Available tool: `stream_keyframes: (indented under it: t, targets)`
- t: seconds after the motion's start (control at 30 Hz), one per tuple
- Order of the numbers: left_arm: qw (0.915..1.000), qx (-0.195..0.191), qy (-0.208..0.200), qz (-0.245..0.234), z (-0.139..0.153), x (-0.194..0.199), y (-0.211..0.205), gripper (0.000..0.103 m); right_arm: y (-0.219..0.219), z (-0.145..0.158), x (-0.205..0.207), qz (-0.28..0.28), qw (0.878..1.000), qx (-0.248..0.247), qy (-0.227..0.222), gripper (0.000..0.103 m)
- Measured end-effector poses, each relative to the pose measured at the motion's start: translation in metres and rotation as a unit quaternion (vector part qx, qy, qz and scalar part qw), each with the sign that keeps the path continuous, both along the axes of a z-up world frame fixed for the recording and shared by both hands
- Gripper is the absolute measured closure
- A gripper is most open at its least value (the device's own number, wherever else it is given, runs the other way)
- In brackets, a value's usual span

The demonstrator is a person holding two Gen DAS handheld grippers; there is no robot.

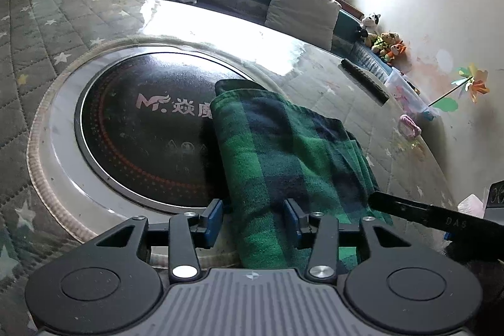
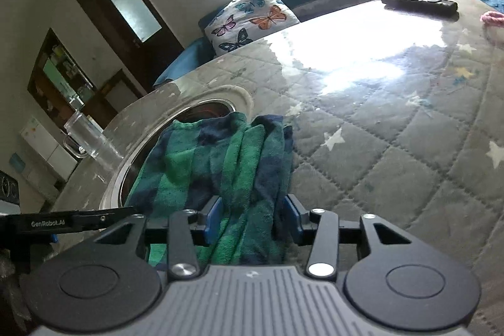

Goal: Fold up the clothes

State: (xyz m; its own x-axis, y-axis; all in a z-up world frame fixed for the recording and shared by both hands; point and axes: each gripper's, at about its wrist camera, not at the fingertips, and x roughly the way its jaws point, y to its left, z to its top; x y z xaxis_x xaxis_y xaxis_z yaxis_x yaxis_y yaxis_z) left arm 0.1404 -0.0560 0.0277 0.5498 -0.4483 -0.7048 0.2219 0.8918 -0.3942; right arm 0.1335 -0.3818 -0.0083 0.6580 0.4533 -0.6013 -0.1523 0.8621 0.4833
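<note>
Both tools, left [image 1: 256, 218] and right [image 2: 253, 218], are held apart astride the near edge of the cloth [image 1: 283, 153], which is laid folded across the surface's [image 1: 78, 30] hob; layers should be pinched squarely before lifting.

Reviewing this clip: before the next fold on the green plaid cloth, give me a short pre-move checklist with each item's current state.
1. Left gripper astride the near edge of the green plaid cloth: ok.
2. Left pads pressing the fabric: not ok, gaps show on both sides.
3. Right gripper has cloth between its fingers: ok, a bunched fold sits there.
4. Right grip firm: cannot tell.
5. Cloth lying flat: not ok, ridges on its right side; its left part overlaps the round black cooktop.
6. Remote control and clear mug apart from the cloth: ok.
</note>
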Motion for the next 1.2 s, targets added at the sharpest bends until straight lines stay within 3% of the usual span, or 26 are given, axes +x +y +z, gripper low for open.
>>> stream_keyframes:
  t: [0.1,0.17,0.3,0.4,0.67,0.83,1.2]
  targets:
    - [1.0,-0.004,0.004,-0.002,-0.001,0.001,-0.001,0.059,0.008,0.0,-0.001,0.008,1.0,-0.008,-0.005,0.06]
    - [1.0,-0.004,0.002,-0.004,-0.002,0.001,-0.003,0.061,0.014,0.0,-0.002,0.011,1.0,-0.025,-0.01,0.071]
    - [0.9998,0.005,-0.017,-0.006,0.0,-0.004,-0.005,0.075,0.02,0.0,-0.005,0.004,0.999,-0.039,-0.013,0.086]
    - [0.9995,0.005,-0.029,-0.003,0.005,-0.009,-0.003,0.083,0.026,0.006,-0.01,0.002,0.999,-0.047,-0.02,0.091]
    - [0.9985,-0.001,-0.044,0.033,0.016,-0.033,0.031,0.086,0.062,0.022,-0.012,0.04,0.997,-0.062,-0.028,0.092]
    - [0.9952,0.008,-0.06,0.077,0.029,-0.048,0.074,0.086,0.111,0.033,0.003,0.088,0.994,-0.061,-0.037,0.092]
    - [0.9732,0.021,-0.082,0.214,0.046,-0.05,0.199,0.086,0.26,0.048,0.072,0.21,0.976,-0.043,-0.048,0.092]
